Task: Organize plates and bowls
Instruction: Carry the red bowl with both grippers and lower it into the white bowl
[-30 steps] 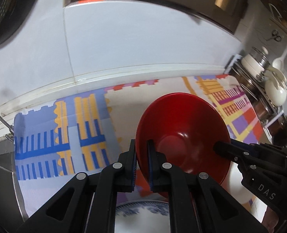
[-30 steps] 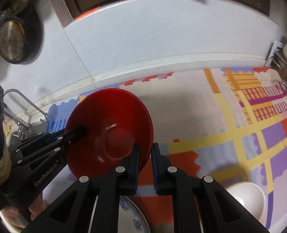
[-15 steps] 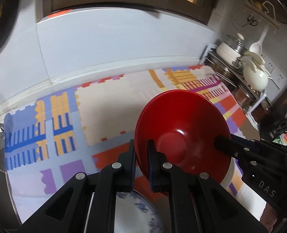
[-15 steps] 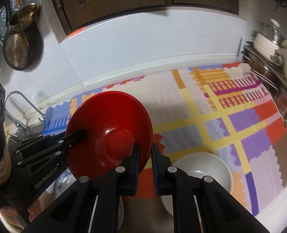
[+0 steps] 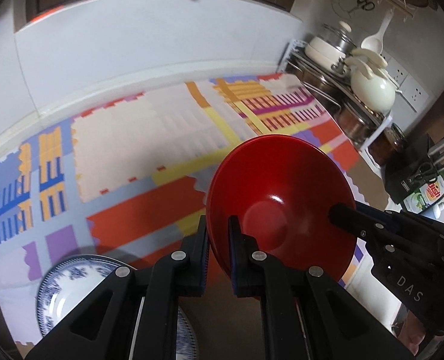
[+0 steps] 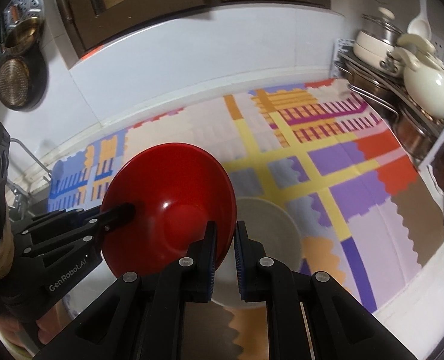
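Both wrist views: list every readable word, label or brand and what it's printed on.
"DAS": on the right gripper body, left wrist view.
"GenRobot.AI": on the left gripper body, right wrist view.
"ish": partial word on the dish soap bottle label; the rest is cut off or too small.
Small label on the black box: too small to read.

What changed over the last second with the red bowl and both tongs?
The red bowl was carried sideways along the patterned mat, away from the sink, until it came above the white bowl. No change: left tongs and right tongs stay clamped on opposite rims.
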The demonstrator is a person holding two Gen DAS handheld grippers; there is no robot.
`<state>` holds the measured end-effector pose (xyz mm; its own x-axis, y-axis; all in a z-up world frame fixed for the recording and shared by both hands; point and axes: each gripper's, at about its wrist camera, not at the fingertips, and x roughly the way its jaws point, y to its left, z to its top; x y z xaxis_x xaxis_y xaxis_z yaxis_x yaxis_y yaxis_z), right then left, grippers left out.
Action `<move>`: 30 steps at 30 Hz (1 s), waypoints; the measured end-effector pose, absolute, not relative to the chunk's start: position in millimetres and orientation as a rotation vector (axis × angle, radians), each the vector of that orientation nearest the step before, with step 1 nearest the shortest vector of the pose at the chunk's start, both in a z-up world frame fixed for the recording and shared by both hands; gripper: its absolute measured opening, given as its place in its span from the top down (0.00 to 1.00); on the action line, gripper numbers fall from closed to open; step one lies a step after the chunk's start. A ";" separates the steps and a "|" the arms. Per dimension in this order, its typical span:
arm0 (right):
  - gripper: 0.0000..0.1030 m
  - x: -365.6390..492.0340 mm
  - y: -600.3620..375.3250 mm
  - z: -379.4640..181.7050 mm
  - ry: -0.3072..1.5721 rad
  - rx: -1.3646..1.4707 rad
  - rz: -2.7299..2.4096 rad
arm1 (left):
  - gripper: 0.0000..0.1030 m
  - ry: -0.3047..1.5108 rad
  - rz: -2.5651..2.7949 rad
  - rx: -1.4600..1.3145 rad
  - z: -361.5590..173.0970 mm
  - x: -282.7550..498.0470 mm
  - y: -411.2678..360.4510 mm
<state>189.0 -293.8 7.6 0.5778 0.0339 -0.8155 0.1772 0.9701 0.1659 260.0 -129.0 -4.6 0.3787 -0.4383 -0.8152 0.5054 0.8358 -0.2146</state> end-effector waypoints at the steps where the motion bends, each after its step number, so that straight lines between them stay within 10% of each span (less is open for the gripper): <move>1: 0.87 187.2 -297.8 6.0 0.957 0.241 -0.091 | 0.88 1.026 -0.606 0.072 -6.8 258.9 -132.8; 30: 0.87 174.9 -340.5 -46.6 1.074 0.228 -0.097 | 0.81 1.126 -0.585 0.194 -55.6 243.8 -189.7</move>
<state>174.9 -340.5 -46.6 0.4749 0.0317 -0.8795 0.1889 0.9724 0.1371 243.8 -189.7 -55.6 0.2999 -0.3425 -0.8904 0.5321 0.8347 -0.1419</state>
